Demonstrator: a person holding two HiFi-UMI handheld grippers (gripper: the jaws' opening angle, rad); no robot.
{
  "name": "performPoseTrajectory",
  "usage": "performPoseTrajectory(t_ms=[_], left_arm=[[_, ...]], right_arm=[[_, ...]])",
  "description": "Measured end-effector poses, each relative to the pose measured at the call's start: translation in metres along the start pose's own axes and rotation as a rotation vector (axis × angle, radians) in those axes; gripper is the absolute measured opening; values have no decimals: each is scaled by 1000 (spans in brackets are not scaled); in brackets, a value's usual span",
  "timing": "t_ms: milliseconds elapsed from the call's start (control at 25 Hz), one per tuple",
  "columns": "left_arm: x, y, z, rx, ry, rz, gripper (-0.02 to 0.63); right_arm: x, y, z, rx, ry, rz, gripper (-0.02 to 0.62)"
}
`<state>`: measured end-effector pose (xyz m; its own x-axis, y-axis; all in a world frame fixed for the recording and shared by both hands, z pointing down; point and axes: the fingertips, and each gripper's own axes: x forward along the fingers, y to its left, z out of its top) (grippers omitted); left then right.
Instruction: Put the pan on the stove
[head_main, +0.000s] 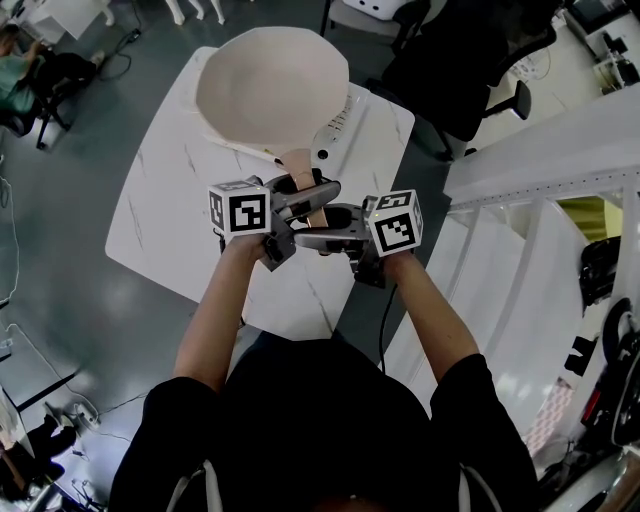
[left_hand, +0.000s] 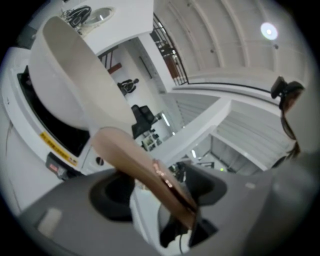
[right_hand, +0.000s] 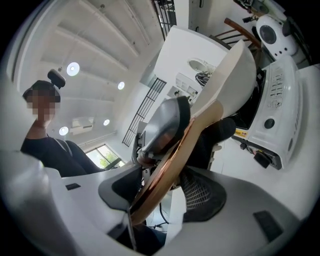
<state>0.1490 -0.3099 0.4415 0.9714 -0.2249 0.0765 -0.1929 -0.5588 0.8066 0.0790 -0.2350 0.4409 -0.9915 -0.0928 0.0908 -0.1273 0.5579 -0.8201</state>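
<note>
Two hand-held grippers meet at the wooden handle (head_main: 305, 188) of a wide cream pan (head_main: 270, 90), which sits over a white stove (right_hand: 278, 112) on the far part of a marble-topped bench (head_main: 165, 205). The left gripper (left_hand: 160, 194) and the right gripper (right_hand: 165, 194) both stand wide. The handle runs slantwise between each pair of jaws, and the pads do not appear to press on it. The bowl covers nearly all of the stove's black top, leaving only the control strip showing on the right. No view shows clearly whether the base has settled flat.

That is the main risk. If the pan is perched on an edge or tilted, a loose handle could let it rock or tip towards the near side. The handle also lies askew across both sets of jaws. A gripper drawn back carelessly could catch it and drag the pan off centre or off the stove. The two grippers crowd the same short stretch of handle, so one could knock the other as they part.

Nothing else on the bench stands between the pan and the stove. A black office chair (head_main: 470, 70) stands beyond the far right corner, and white railings (head_main: 545, 175) run along the right. A seated person (head_main: 25, 75) works well apart at far left.
</note>
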Motion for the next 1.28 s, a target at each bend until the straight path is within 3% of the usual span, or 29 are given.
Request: performPoseTrajectory(t_ms=[120, 400, 600, 760, 1000, 1160, 1280], left_arm=[[-7, 7, 1, -26, -20, 11, 338], [-29, 9, 2, -56, -45, 27, 344], [-58, 14, 2, -28, -71, 106, 342], [-84, 8, 6, 92, -81, 192, 239], [-122, -12, 16, 366, -112, 382, 60], [-136, -37, 22, 503, -121, 443, 8], [-146, -58, 26, 572, -147, 482, 8]], right_arm=[[-6, -5, 2, 18, -32, -27, 225], [-23, -7, 8, 20, -99, -116, 236], [-43, -10, 16, -23, -170, -243, 235], [-61, -6, 24, -112, -223, -388, 228], [-77, 18, 35, -263, -313, -548, 87], [-77, 42, 41, -378, -359, -649, 44], [-78, 65, 48, -462, -421, -722, 34]])
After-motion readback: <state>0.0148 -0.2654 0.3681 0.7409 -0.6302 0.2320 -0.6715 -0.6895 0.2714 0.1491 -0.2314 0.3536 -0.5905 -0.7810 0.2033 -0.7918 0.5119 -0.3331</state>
